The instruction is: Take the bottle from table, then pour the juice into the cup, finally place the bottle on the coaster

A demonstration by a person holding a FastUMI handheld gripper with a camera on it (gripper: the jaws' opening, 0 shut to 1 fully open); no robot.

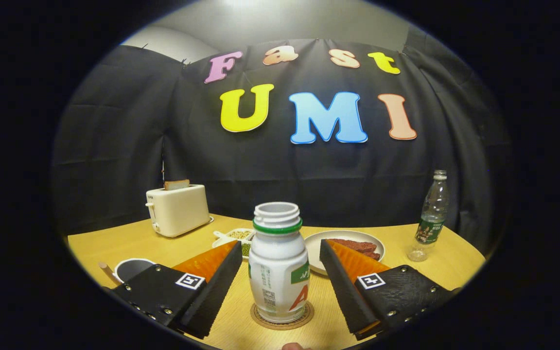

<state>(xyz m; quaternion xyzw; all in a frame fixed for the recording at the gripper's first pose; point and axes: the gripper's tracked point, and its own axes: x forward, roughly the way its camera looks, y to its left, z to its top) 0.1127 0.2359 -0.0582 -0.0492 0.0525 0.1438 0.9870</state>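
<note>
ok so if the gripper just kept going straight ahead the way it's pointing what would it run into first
Most likely the white bottle: it stands upright on the coaster between the open fingers of the gripper, which flank it with gaps on both sides. Going on, the gripper's body would probably meet the bottle, though depth is hard to judge.

A cream toaster (pixel 179 210) with a slice of bread (pixel 177 184) in its slot stands at the back of a wooden table (pixel 129 243). To the toaster's right sits a small dish of seeds and green beans (pixel 237 237), then a white plate (pixel 315 243) holding reddish strips of food. Farthest from the toaster, a clear plastic water bottle (pixel 430 216) stands upright.
</note>
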